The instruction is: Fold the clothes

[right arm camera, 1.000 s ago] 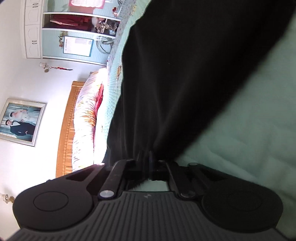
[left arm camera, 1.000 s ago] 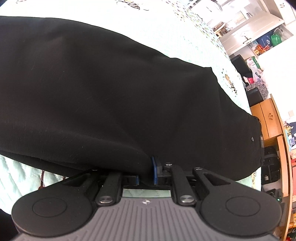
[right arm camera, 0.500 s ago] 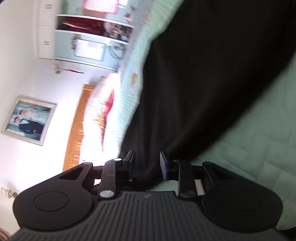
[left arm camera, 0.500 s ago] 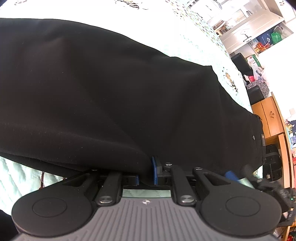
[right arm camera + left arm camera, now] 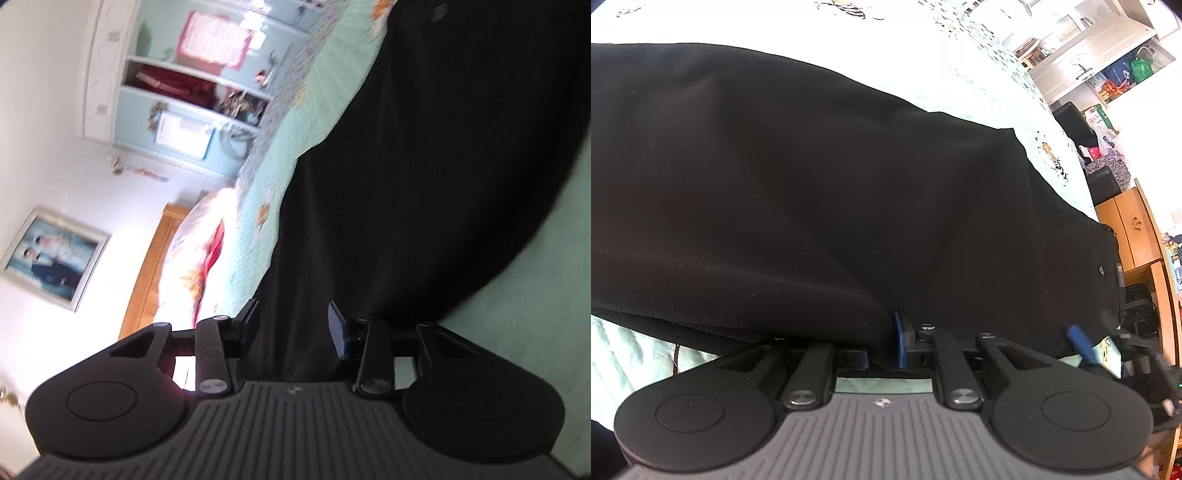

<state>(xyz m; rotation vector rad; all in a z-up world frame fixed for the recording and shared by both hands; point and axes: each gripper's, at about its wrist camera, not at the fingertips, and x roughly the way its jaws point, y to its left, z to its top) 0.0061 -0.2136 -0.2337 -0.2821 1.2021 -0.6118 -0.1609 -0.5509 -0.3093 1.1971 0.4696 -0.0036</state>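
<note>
A second ago my right gripper was pinched on the hem of the black garment; half a second ago its blue pads had parted, and now they stand wider and the jaws are opening. The cloth lies in the gap, dark between them, but neither pad presses on it. The right wrist view has also swung: the headboard and framed picture sit lower and closer to 9 o'clock than before, and the frame is blurred.

My left gripper has not changed. It is nearly closed, pads clamped on a fold of the garment's near edge, with the cloth bunching up from the pinch toward 10 o'clock. What is new in the left wrist view is the right gripper's blue fingertip, showing at 4 o'clock beside the garment's right end; it was absent a second ago.

The garment lies spread on the pale green quilt of the bed. In the left view its long axis runs from 9 o'clock to 4 o'clock, with the narrower end at the right. In the right view it runs from 6 o'clock up toward 1 o'clock.
</note>
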